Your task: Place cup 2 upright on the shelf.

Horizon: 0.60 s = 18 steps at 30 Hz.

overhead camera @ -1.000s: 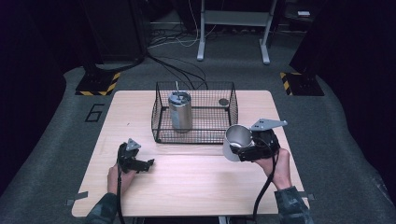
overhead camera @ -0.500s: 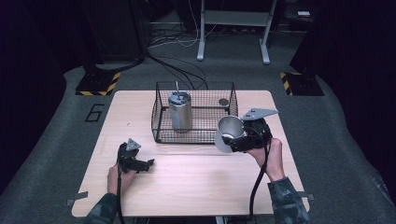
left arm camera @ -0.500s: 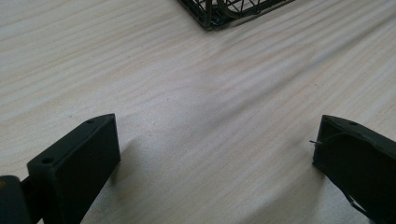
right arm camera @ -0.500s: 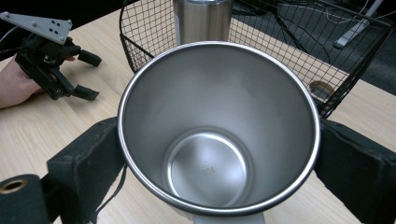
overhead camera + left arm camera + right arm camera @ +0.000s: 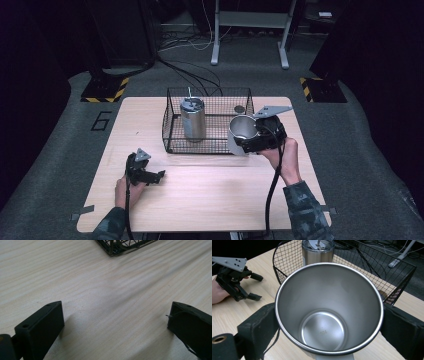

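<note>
So the wooden table (image 5: 210, 200) has loads of bare space across its front half, with the black wire basket (image 5: 172, 131) sitting toward the far edge and a lidded steel tumbler (image 5: 192, 119) standing upright inside its left part. Right gripper (image 5: 250, 141) is clamped on an open steel cup (image 5: 242, 129), jaws pressed against both sides just under the rim, held up right at the basket's front right corner. Left gripper (image 5: 159, 175) sits low on the table near the front left, jaws spread wide with nothing between them, well apart from the basket.
</note>
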Each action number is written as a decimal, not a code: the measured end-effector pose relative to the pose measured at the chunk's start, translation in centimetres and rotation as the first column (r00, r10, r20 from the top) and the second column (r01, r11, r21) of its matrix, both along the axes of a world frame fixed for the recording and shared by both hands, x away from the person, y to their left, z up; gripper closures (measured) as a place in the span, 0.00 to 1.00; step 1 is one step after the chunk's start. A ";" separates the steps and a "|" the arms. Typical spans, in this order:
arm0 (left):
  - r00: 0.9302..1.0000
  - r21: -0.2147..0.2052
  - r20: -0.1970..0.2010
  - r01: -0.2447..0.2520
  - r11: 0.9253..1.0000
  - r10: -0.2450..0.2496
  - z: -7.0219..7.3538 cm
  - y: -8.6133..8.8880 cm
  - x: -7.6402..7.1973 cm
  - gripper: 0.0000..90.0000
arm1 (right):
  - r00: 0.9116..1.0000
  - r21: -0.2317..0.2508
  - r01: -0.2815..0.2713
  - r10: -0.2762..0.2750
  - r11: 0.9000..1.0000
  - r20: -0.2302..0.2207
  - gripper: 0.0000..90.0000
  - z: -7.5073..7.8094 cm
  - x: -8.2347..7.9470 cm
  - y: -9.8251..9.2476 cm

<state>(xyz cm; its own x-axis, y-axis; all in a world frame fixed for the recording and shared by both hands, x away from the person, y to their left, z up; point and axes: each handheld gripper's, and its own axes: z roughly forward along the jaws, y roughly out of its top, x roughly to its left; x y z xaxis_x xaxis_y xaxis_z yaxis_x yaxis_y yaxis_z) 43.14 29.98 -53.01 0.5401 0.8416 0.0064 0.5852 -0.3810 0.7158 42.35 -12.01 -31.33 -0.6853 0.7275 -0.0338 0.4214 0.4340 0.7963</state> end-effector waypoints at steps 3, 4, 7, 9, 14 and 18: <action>1.000 -0.001 0.001 -0.001 1.000 0.001 0.0 0.0 0.0 0.00 | 1.000 -0.006 0.001 -0.001 1.000 0.001 0.07 0.3 0.3 0.2; 1.000 -0.001 0.000 0.000 1.000 0.000 0.0 0.0 0.0 0.00 | 1.000 -0.007 -0.001 0.001 1.000 0.006 0.07 0.3 0.4 0.3; 1.000 -0.001 0.001 0.000 1.000 0.000 0.0 0.0 0.0 0.00 | 1.000 -0.002 0.000 0.000 1.000 0.005 0.07 0.4 0.7 0.6; 1.000 -0.001 0.001 -0.001 1.000 0.001 0.0 0.0 0.0 0.00 | 1.000 -0.004 0.003 -0.003 1.000 0.005 0.07 0.5 1.0 0.8; 1.000 -0.001 0.001 -0.001 1.000 0.001 0.0 0.0 0.0 0.00 | 1.000 -0.015 -0.003 0.004 1.000 0.007 0.07 0.8 1.8 1.6; 1.000 -0.002 0.000 -0.002 1.000 0.002 0.0 0.0 0.0 0.00 | 1.000 -0.015 0.003 -0.002 1.000 0.017 0.07 1.0 2.4 2.0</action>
